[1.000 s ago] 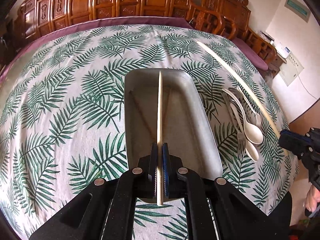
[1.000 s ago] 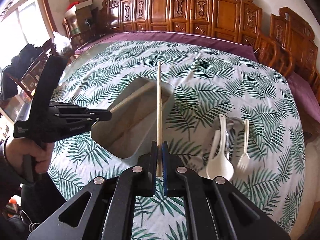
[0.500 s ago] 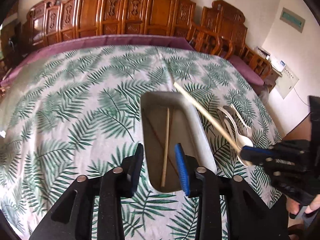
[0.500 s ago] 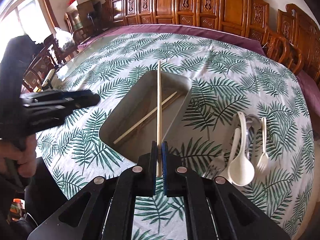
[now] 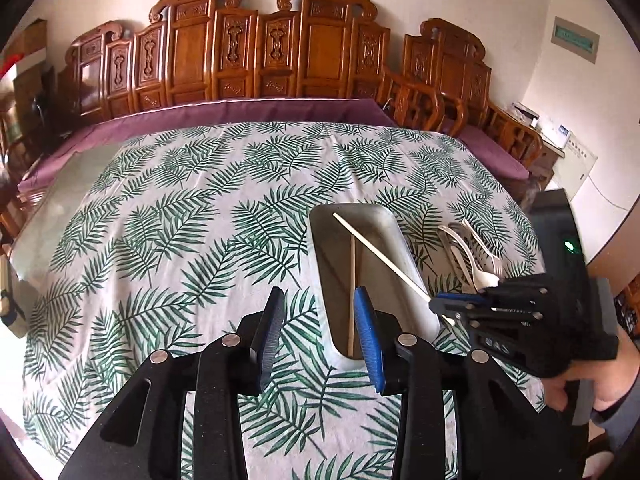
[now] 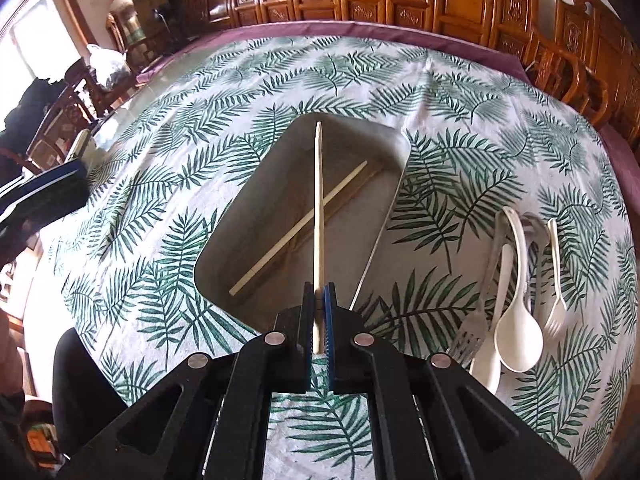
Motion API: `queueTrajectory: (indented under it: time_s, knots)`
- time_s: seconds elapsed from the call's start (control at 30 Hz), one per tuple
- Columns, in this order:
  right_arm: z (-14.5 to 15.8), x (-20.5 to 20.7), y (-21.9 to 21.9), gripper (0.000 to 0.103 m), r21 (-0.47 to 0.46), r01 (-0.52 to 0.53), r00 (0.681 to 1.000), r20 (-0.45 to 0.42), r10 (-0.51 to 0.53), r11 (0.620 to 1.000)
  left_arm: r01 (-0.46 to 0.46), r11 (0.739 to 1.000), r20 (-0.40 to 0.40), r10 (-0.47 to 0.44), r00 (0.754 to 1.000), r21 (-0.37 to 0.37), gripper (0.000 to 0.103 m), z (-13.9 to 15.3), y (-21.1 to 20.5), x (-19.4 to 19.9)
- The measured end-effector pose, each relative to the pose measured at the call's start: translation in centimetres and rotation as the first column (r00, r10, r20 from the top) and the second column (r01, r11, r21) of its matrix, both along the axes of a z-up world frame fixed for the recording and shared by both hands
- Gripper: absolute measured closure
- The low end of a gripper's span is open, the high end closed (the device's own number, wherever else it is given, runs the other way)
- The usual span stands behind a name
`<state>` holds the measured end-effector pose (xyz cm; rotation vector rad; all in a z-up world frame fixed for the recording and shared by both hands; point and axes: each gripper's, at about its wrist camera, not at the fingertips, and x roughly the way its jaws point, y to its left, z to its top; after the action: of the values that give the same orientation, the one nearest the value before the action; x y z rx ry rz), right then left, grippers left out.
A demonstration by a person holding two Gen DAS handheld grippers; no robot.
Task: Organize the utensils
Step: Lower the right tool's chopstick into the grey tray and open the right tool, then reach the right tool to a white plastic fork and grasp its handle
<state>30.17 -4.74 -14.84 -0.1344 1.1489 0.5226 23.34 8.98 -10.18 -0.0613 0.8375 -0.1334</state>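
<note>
A grey metal tray (image 5: 404, 248) (image 6: 224, 248) lies on the leaf-print tablecloth. One pale chopstick (image 5: 351, 292) (image 6: 288, 240) lies flat inside it. My left gripper (image 5: 320, 334) is open and empty, just above the tray's near end. My right gripper (image 6: 319, 320) (image 5: 440, 306) is shut on a second chopstick (image 6: 318, 208) (image 5: 380, 256), held over the tray and crossing above the lying one. White plastic spoons (image 6: 516, 320) (image 5: 480, 276) and forks (image 6: 556, 312) lie in a pile right of the tray.
A metal fork (image 6: 472, 332) lies with the pile. Carved wooden chairs (image 5: 280, 52) line the far side of the table. A purple cloth edge (image 5: 240, 108) borders the leaf-print cloth.
My left gripper opened, dropped its chopstick into the tray and pulled back. My right gripper carried its chopstick over the tray.
</note>
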Motion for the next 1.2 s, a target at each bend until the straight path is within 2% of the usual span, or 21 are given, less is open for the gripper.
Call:
queueTrajectory:
  time_s: [0.13, 0.23, 0.4, 0.5, 0.53, 0.57, 0.7, 0.73, 0.77, 0.93, 1.03, 1.1, 1.13, 1.2]
  knots:
    - [-0.4, 0.7, 0.6, 0.097, 0.013, 0.006, 1.000, -0.029, -0.006, 1.000, 0.002, 1.000, 0.008, -0.002, 1.000, 0.002, 0.069, 0.4, 0.4, -0.8]
    - [-0.5, 1.2, 1.2, 0.097, -0.015, 0.001, 1.000, -0.018, -0.001, 1.000, -0.001, 1.000, 0.007, 0.001, 1.000, -0.002, 0.069, 0.8, 0.8, -1.3]
    - [-0.7, 1.9, 1.4, 0.097, -0.003, 0.016, 0.999, -0.031, -0.016, 1.000, 0.012, 1.000, 0.013, -0.012, 1.000, 0.013, 0.069, 1.4, 0.9, -1.8]
    - [-0.6, 2.1, 1.3, 0.095, 0.035, 0.022, 0.999, -0.038, -0.020, 0.999, 0.014, 1.000, 0.019, -0.014, 1.000, 0.013, 0.068, 1.6, 0.9, -1.9]
    - [-0.6, 2.1, 1.2, 0.090, 0.050, 0.020, 0.999, -0.042, -0.018, 0.999, 0.014, 1.000, 0.019, -0.014, 1.000, 0.013, 0.068, 1.7, 0.8, -1.9]
    - [-0.5, 2.1, 1.2, 0.089, 0.056, 0.017, 0.999, -0.040, -0.014, 0.998, 0.015, 1.000, 0.018, -0.015, 1.000, 0.013, 0.068, 1.7, 0.7, -2.0]
    - [0.2, 1.4, 0.4, 0.089, 0.071, 0.005, 1.000, -0.005, -0.004, 0.997, 0.026, 0.999, 0.012, -0.027, 1.000, 0.018, 0.067, 1.5, -0.1, -1.9]
    - [0.6, 1.0, -0.1, 0.089, 0.077, 0.006, 1.000, 0.010, -0.007, 0.997, 0.029, 0.999, 0.012, -0.029, 0.999, 0.019, 0.061, 1.4, -0.3, -1.9]
    - [1.0, 0.8, -0.5, 0.089, 0.078, 0.007, 1.000, 0.020, -0.009, 0.997, 0.030, 0.999, 0.016, -0.031, 0.999, 0.019, 0.050, 1.5, -0.5, -1.9]
    - [2.9, -0.4, -3.7, 0.089, 0.084, 0.028, 0.996, 0.077, -0.034, 0.996, 0.053, 0.998, 0.028, -0.053, 0.998, 0.020, 0.040, 1.8, -2.1, -1.8]
    - [3.7, -1.1, -6.0, 0.089, 0.078, 0.042, 0.994, 0.100, -0.050, 0.996, 0.063, 0.998, 0.028, -0.064, 0.998, 0.019, 0.039, 1.9, -3.0, -1.5]
    - [4.1, -1.5, -7.5, 0.089, 0.069, 0.055, 0.992, 0.113, -0.063, 0.996, 0.071, 0.997, 0.034, -0.071, 0.997, 0.018, 0.024, 2.0, -3.8, -1.4]
    - [4.2, -1.7, -8.2, 0.089, 0.065, 0.062, 0.990, 0.120, -0.069, 0.996, 0.079, 0.997, 0.041, -0.080, 0.996, 0.016, 0.021, 2.0, -4.3, -1.4]
    - [4.5, -2.3, -10.2, 0.089, 0.067, 0.090, 0.986, 0.135, -0.098, 0.994, 0.097, 0.995, 0.036, -0.098, 0.995, 0.016, 0.021, 1.9, -5.2, -1.0]
